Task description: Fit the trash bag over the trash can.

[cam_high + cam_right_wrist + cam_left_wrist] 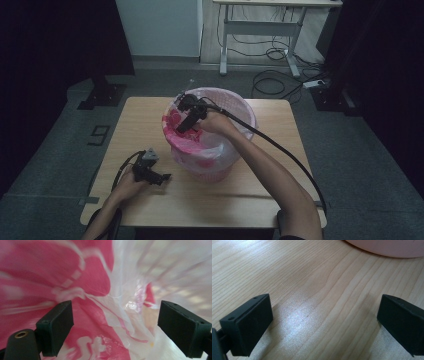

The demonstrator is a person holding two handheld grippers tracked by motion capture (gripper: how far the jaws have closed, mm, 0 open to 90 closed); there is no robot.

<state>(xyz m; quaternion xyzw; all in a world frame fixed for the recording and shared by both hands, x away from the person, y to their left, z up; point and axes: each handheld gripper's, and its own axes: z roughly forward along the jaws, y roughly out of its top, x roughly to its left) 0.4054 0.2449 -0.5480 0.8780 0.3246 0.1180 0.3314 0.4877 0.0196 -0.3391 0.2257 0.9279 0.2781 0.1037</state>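
Over the middle of the light wooden table [150,115], a round pale pink plastic bin [212,167] sits lined with a thin pink-and-white printed plastic bag [182,135], and the right gripper [189,121] is dipped inside the mouth of it at about 10 o'clock on the rim. From the right gripper view the jaws stand wide with nothing pinched, just crinkly film [120,312] loose between them. That liner looks feather-light, floppy and slick, so I'd guess it slides off flat pads unless you bunch a fold first; best bet is probably the edge draped over the rim, where the film is doubled, not the slack stuff down inside. It also looks like it'd tear or stretch if yanked, and the bin itself seems light enough to tip or skate along. The left gripper [161,177] is parked at roughly 8 o'clock from the bin, low over the table, jaws also wide and holding nothing, with the bin's base [387,247] just ahead of it. Cable [280,150] off the right gripper drapes past the bin toward 4 o'clock and could snag the rim. Beyond the table there's a white desk frame [260,30] and floor cables [272,82], well clear.
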